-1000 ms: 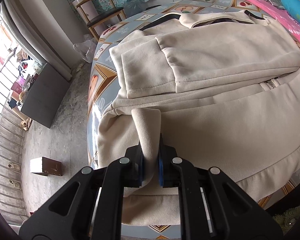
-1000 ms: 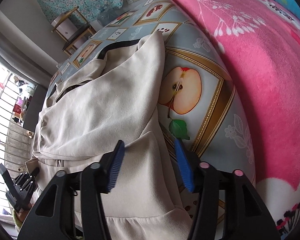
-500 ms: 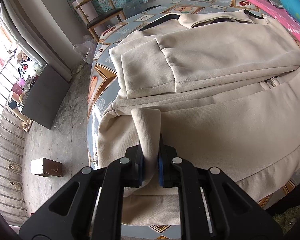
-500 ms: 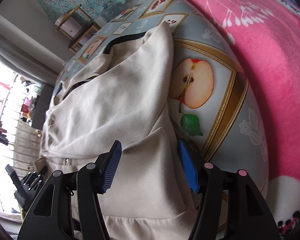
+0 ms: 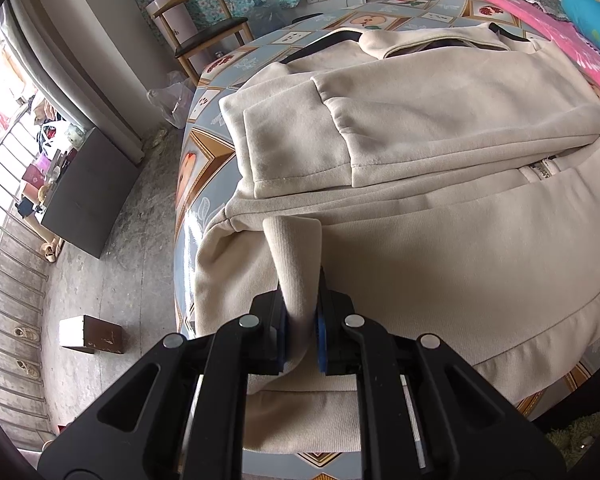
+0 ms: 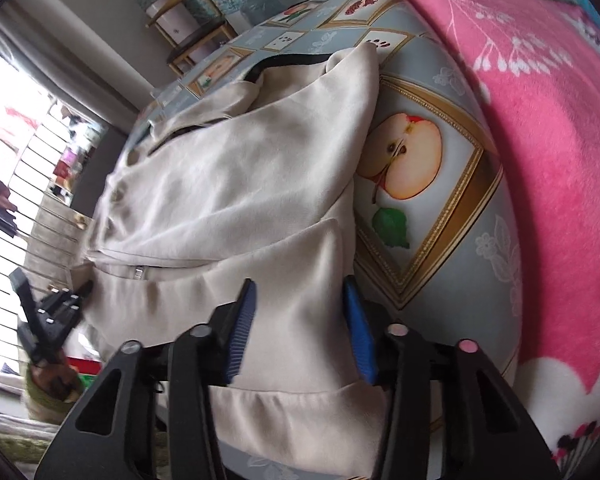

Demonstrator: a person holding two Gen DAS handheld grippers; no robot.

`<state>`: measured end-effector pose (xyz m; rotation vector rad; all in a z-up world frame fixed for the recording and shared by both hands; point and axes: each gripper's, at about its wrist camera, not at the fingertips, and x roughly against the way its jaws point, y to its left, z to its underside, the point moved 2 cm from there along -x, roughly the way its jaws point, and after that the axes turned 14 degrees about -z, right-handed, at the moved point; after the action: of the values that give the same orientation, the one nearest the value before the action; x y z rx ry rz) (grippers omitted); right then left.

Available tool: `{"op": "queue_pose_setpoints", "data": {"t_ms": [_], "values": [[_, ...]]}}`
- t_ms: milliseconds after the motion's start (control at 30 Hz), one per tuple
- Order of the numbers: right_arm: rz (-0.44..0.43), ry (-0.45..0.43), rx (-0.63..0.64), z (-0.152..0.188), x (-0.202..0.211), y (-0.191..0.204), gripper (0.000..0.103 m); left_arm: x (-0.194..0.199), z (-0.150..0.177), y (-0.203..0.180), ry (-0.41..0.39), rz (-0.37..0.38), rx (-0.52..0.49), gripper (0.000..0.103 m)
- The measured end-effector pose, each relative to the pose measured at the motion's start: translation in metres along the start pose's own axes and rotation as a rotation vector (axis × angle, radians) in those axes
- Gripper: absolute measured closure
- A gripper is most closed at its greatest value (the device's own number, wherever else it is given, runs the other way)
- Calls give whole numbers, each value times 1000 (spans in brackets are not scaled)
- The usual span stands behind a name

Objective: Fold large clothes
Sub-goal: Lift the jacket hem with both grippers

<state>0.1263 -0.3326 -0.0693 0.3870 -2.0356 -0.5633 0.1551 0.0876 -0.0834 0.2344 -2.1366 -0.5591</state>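
Pink blanket (image 6: 540, 152) crowds jacket's (image 5: 440, 248) right; chair (image 5: 204, 36) beyond far corner, apparently apart; floor (image 5: 112, 280) left open.

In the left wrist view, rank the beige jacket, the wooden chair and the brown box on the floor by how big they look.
1. beige jacket
2. wooden chair
3. brown box
The chair sits farther away, so true sizes stay unsure.

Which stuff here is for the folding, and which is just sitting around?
For the folding:
- jacket
- left gripper, shut on a pinch of the jacket
- right gripper, open over the jacket's edge
- table the jacket lies on

Just sitting around:
- pink blanket
- chair
- dark cabinet
- small box on the floor
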Motion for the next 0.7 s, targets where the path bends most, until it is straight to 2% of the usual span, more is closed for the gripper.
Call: {"op": "queue_pose_setpoints", "data": {"t_ms": [33, 100, 200, 333, 433, 567, 700], "values": [[36, 0, 25, 1, -1, 3, 71, 0, 0, 0, -2, 0, 1, 92], [96, -10, 68, 3, -1, 8, 85, 1, 0, 1, -11, -1, 4, 92], [153, -54, 112, 9, 11, 18, 94, 8, 1, 6, -44, -4, 16, 95], [213, -124, 169, 22, 32, 41, 97, 31, 6, 21, -106, 25, 53, 96], [265, -208, 224, 37, 53, 68, 97, 53, 12, 31, -148, 38, 68, 97], [266, -303, 226, 47, 80, 86, 97, 78, 20, 47, -188, 66, 109, 97], [247, -389, 214, 51, 102, 98, 97, 94, 26, 67, -208, 117, 192, 98]]}}
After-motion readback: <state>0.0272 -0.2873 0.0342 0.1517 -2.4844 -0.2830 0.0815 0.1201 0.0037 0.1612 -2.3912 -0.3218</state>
